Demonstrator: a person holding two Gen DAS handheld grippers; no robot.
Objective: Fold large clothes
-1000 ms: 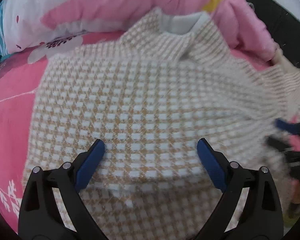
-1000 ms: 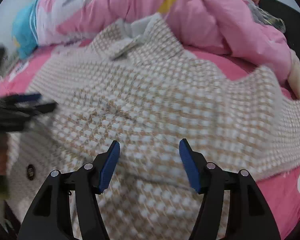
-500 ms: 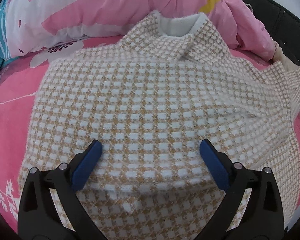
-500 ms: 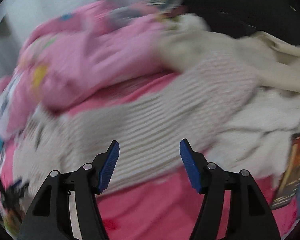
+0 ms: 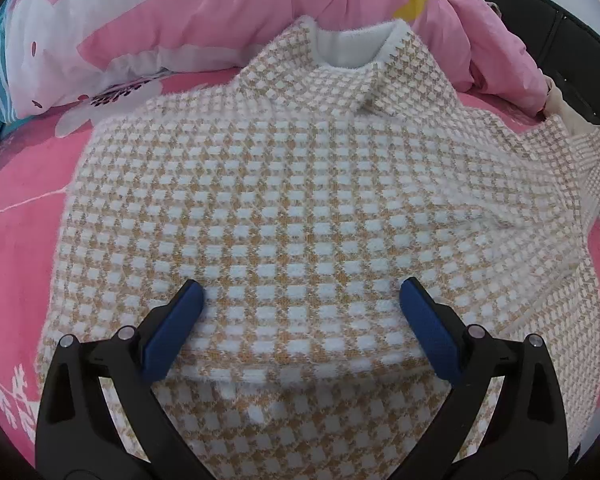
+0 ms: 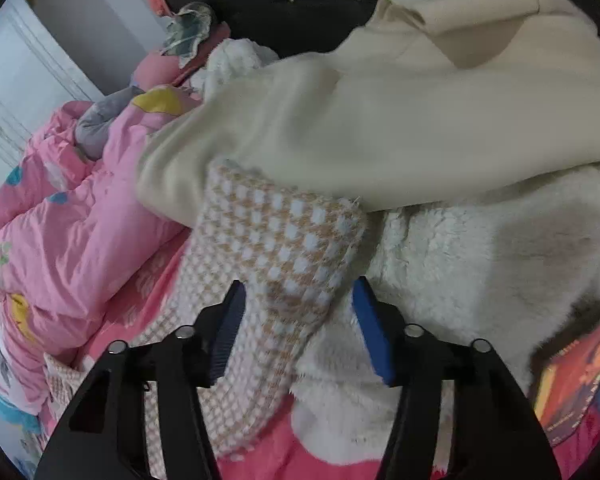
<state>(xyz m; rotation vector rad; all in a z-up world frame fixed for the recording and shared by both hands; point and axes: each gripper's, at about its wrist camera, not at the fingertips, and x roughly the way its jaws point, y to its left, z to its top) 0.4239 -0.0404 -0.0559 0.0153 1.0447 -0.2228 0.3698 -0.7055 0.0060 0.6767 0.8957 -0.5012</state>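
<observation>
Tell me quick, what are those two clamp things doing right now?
Left gripper: open wide over the checked sweater, gripping nothing.
Right gripper: jaws have just been closing around the sweater's sleeve, pads not yet pressing on it.

Pink duvet [image 5: 260, 4] bunched on pink sheet [image 5: 16, 248]; book [image 6: 572, 376] beside.

Sweater [image 5: 300, 200] lies spread on the bed [image 5: 16, 240], collar twd the far edge, w/ the duvet [image 5: 220, 4] bunched behind it. Its sleeve [image 6: 276, 264] runs off to the right, cuff tucked under a coat [image 6: 420, 120] and resting on a fleece [image 6: 480, 260] piled there.
</observation>
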